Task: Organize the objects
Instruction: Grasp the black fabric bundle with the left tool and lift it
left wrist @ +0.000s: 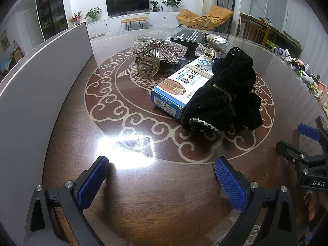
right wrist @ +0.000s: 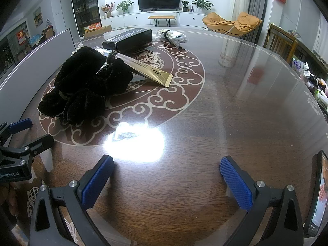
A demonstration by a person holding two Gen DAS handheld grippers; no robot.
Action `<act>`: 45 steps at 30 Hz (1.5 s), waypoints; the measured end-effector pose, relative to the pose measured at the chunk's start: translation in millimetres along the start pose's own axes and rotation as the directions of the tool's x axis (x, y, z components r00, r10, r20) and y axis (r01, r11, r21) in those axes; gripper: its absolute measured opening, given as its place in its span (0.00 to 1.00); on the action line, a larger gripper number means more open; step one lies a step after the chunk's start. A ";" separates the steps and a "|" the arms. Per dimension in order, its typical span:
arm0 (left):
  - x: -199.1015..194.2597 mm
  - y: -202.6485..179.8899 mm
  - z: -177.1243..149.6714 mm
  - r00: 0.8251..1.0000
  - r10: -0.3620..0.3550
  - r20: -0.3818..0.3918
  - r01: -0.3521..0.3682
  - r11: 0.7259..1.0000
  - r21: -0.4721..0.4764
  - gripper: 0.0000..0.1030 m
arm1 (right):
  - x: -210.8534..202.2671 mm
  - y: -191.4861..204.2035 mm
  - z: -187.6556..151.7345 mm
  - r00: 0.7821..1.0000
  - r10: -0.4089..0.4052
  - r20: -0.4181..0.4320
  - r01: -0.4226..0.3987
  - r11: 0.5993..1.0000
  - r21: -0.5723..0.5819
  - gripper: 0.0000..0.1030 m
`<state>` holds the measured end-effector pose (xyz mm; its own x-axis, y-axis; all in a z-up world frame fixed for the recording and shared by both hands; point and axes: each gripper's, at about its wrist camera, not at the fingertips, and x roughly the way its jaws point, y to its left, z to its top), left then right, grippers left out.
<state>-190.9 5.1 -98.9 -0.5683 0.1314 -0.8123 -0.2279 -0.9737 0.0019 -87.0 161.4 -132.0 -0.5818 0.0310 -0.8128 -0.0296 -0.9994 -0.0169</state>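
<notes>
glass-topped table (left wrist: pixel 164 194) holds two boxes, one black scrunchie (left wrist: pixel 223 94).

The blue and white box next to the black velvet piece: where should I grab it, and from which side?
Grip the blue and white box across its short width at the near end, where the printed end face is exposed. Come in with the left gripper, which is open and looks in line. The far end lies among the clutter, and the black velvet piece presses against its right side, so clearance there looks tight.

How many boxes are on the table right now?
2: a blue-and-white box lying against the black velvet bow, and a black box behind the pile near the table's far side. Others may be hidden under the pile.
</notes>
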 end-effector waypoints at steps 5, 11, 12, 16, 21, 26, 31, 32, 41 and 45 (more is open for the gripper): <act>0.1 0.0 0.0 1.000 -0.001 0.000 0.001 1.000 0.000 1.00 | -0.1 0.3 0.2 1.000 0.000 0.000 0.000 1.000 0.000 1.00; -1.0 1.4 -0.4 1.000 -0.026 0.000 0.026 1.000 0.006 1.00 | -0.4 0.1 -0.3 1.000 0.000 0.000 0.000 1.000 0.000 1.00; -3.1 2.3 -0.7 0.999 -0.052 0.005 0.052 0.999 0.004 1.00 | -0.4 0.1 -0.3 1.000 0.000 0.000 0.000 1.000 0.000 1.00; -21.3 -4.5 5.6 0.992 -0.103 0.071 0.102 0.995 0.022 1.00 | -0.3 0.3 -0.1 1.000 0.000 0.000 0.000 1.000 0.000 1.00; -31.4 -37.6 40.9 0.987 -0.076 0.143 0.048 0.980 0.193 1.00 | -0.1 0.4 0.1 1.000 0.000 0.000 0.000 1.000 0.001 1.00; 4.3 -50.5 72.9 0.987 -0.148 0.059 0.129 0.959 0.251 0.60 | 0.0 0.5 0.1 1.000 0.000 0.000 0.000 1.000 0.001 1.00; 2.4 -31.4 72.7 0.969 -0.241 0.059 0.231 0.962 0.146 0.31 | -0.1 0.4 -0.3 1.000 0.000 0.000 0.000 1.000 0.001 1.00; -2.9 -23.5 64.6 0.967 -0.247 0.054 0.239 0.963 0.120 0.31 | -0.2 0.3 -0.5 1.000 0.000 0.000 0.000 1.000 0.001 1.00; -43.1 36.6 1.4 0.970 -0.241 0.034 0.243 0.967 -0.076 0.60 | -0.3 0.5 -1.0 1.000 -0.001 0.000 0.001 1.000 0.001 1.00; -41.2 44.2 -7.7 0.970 -0.239 0.050 0.243 0.962 -0.120 0.74 | -0.2 0.7 -0.7 1.000 -0.001 0.000 0.001 1.000 0.001 1.00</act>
<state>-171.4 -44.8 -69.8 -0.5363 0.3693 -0.7589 -0.2623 -0.9276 -0.2660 -86.3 160.6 -132.3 -0.5817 0.0318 -0.8128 -0.0312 -0.9994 -0.0168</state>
